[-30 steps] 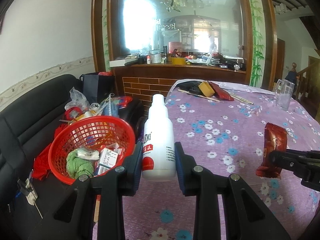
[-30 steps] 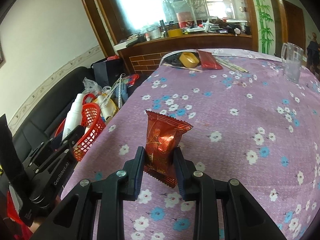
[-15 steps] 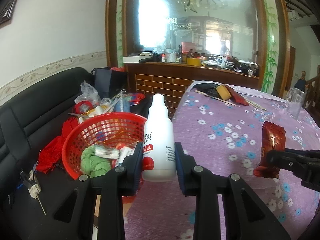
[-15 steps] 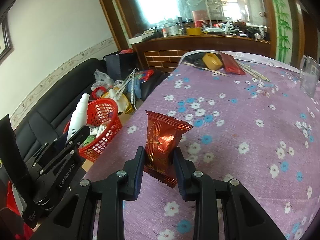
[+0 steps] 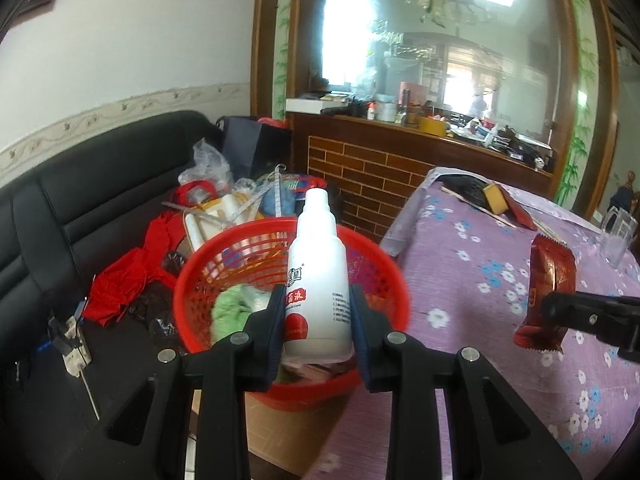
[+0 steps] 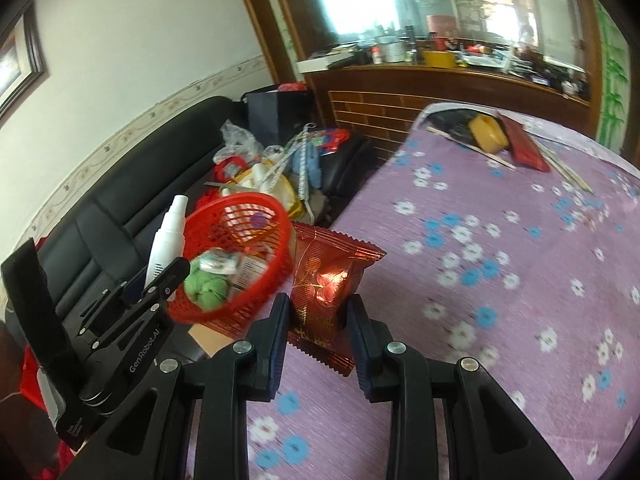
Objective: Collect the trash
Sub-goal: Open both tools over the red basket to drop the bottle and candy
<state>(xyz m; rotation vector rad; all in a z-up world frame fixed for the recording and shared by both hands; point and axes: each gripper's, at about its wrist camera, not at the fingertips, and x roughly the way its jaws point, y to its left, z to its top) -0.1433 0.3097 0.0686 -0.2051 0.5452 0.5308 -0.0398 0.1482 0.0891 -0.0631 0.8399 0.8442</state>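
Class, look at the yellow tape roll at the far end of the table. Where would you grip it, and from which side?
Grip the yellow tape roll across its outer rim, coming from above. It looks tilted against the red packet, so its round sides are exposed.

A black sofa [image 5: 80, 200] sits beside the purple floral tablecloth [image 6: 500, 280].

Left gripper [image 5: 317, 322]: lower centre of its wrist view, pointing downward, both pads clamped on the sides of an upright white bottle [image 5: 316, 280]. Right gripper [image 6: 317, 324]: lower centre of its view, angled down, pads closed against a red snack packet [image 6: 326, 284], held upright.
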